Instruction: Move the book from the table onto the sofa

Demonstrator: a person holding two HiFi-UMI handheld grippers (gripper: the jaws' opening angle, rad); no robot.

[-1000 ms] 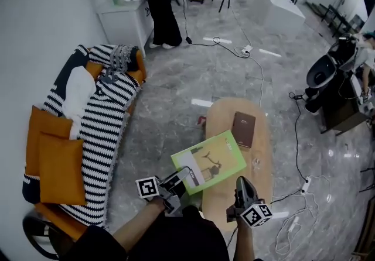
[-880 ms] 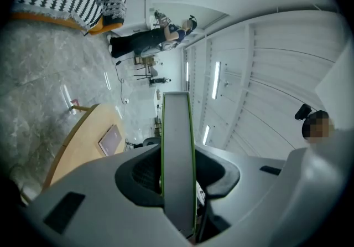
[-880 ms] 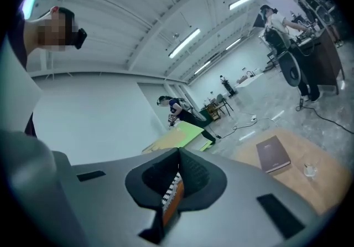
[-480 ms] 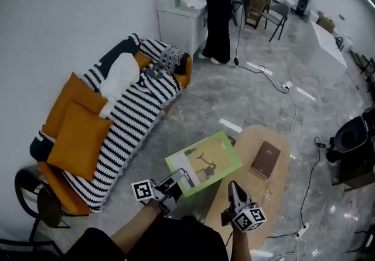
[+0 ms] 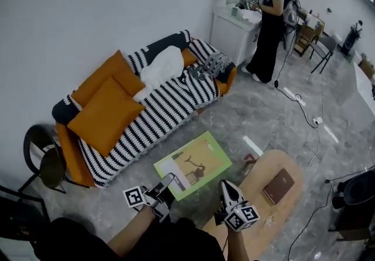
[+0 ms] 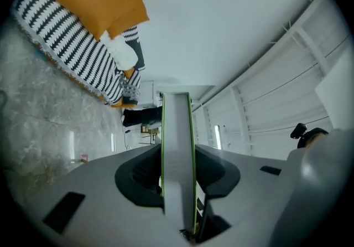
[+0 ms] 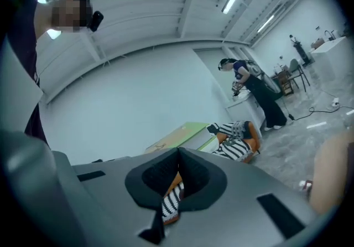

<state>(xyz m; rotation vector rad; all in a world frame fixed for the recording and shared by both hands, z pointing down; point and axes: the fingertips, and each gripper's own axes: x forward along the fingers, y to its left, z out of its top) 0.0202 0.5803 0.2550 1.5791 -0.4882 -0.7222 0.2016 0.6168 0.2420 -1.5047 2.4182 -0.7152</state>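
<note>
**Green book held over the floor between table and sofa**

A grey marbled floor [image 5: 258,107] fills most of the head view, with a plain white wall behind it. Against that wall stands the sofa [image 5: 70,154], orange underneath and draped in a black-and-white striped throw [image 5: 164,113]. To the lower right is an oval wooden table [image 5: 266,222], well apart from the sofa. Further back a person [image 5: 270,26] in dark clothes stands at a white counter [image 5: 233,30], and a black chair [image 5: 42,160] sits just beside the sofa's near end.

On the sofa lie two orange cushions [image 5: 105,110], overlapping, and a white cushion [image 5: 161,67] further along the seat. White cables [image 5: 304,107] trail across the floor near the person.

The green book [image 5: 194,162] is off the table and not yet on the sofa. It hangs above the bare floor between the two, cover up and roughly flat. A brown book [image 5: 279,185] lies closed on the table top.

The left gripper [image 5: 167,182] grasps the green book at its near edge. In the left gripper view, the book's white page block with green covers stands between the two jaws, which press on both sides. The right gripper [image 5: 225,186] is at the table's near edge, apart from the green book. Its jaws are clenched together with nothing between them.
</note>
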